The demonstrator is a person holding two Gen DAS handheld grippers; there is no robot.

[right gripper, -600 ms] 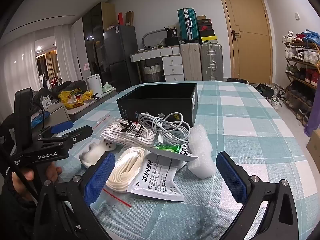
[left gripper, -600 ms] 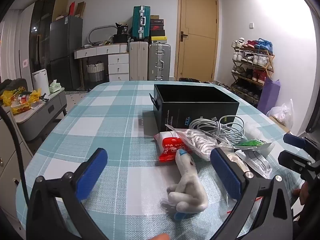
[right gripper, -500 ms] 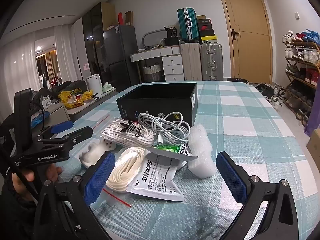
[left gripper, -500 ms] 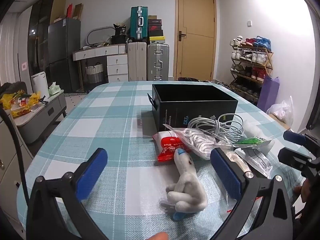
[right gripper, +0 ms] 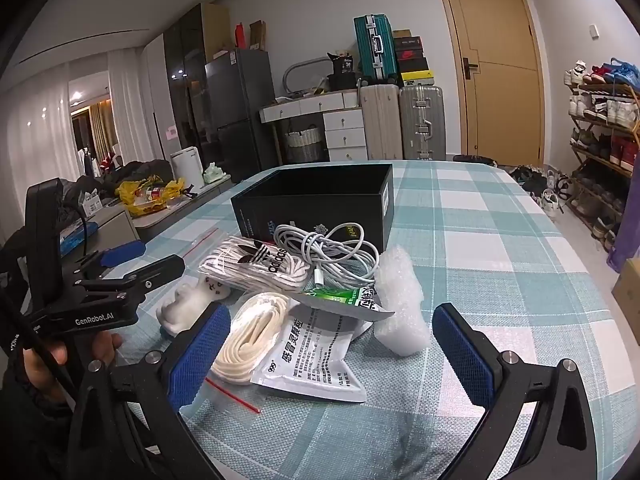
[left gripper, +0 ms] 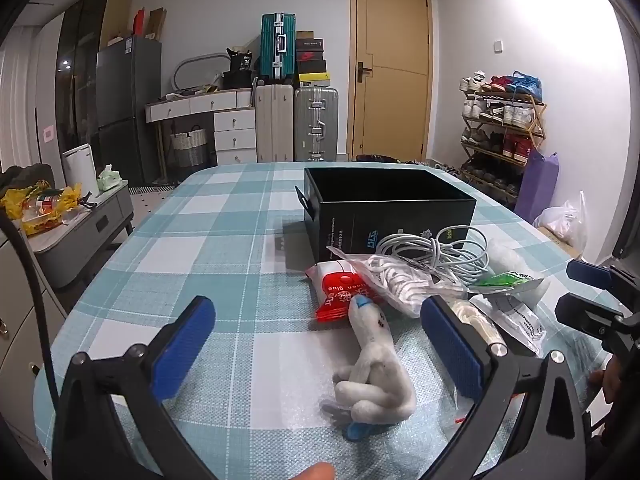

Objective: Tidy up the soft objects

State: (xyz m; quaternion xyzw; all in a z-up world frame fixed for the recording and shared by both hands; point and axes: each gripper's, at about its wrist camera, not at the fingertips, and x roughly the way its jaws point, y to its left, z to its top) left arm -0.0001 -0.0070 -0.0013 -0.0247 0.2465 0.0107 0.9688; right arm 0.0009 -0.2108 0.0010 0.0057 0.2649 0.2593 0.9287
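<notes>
A pile of soft items lies before an open black box [left gripper: 384, 204] [right gripper: 320, 200]. A grey plush toy [left gripper: 374, 368] lies on the table between my left gripper's open jaws [left gripper: 316, 344], near the right finger. A red packet [left gripper: 340, 290], bagged white laces [right gripper: 256, 262], a coiled white cable [right gripper: 336, 252], a cream rope bundle [right gripper: 250, 338], a white sachet [right gripper: 316, 360], a green sachet [right gripper: 340, 294] and bubble wrap [right gripper: 400, 300] lie beside it. My right gripper [right gripper: 332, 356] is open and empty over the sachet. The left gripper shows at the left of the right wrist view [right gripper: 120, 272].
The table has a teal checked cloth [left gripper: 224, 248]. Its right edge is close to a shoe rack [left gripper: 500, 136] and a purple bag [left gripper: 536, 188]. A low grey cabinet [left gripper: 80, 228] stands left of the table. Suitcases [left gripper: 296, 120] and a door [left gripper: 390, 72] are at the back.
The left gripper has drifted slightly, so the plush toy sits a little lower and nearer between its jaws. The right gripper and the pile have not visibly moved.
</notes>
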